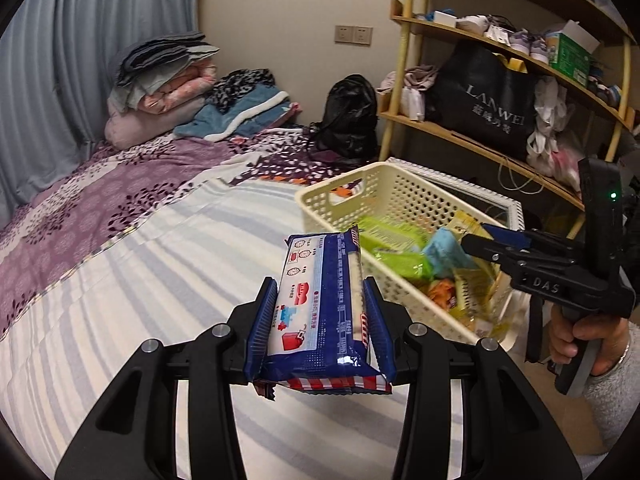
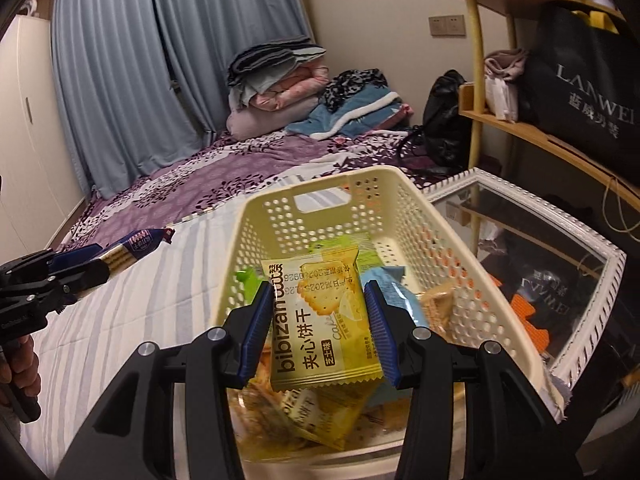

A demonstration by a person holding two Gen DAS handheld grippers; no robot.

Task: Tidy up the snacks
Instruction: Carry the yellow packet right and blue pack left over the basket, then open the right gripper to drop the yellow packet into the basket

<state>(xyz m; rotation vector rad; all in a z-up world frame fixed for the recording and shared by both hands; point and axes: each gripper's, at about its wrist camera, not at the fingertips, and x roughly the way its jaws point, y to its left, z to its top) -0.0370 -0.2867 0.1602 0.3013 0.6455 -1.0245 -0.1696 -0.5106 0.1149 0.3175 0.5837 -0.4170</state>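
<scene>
My left gripper (image 1: pixel 320 292) is shut on a blue biscuit pack (image 1: pixel 320 304) and holds it above the striped bed, left of the cream basket (image 1: pixel 400 196). It also shows at the left of the right wrist view (image 2: pixel 96 266). My right gripper (image 2: pixel 316 300) is shut on a yellow bibizan biscuit packet (image 2: pixel 320 320) and holds it over the basket (image 2: pixel 288 216). The basket holds several snack packets, among them a green one (image 1: pixel 396 248) and a light blue one (image 2: pixel 400 296). In the left wrist view the right gripper (image 1: pixel 476 240) reaches into the basket from the right.
The basket sits on a bed with a striped sheet (image 1: pixel 160 280) and a purple cover (image 1: pixel 120 188). Folded bedding (image 1: pixel 168 80) and a black bag (image 1: pixel 348 116) lie at the far end. A white-framed mirror (image 2: pixel 540 248) and a wooden shelf (image 1: pixel 500 80) stand to the right.
</scene>
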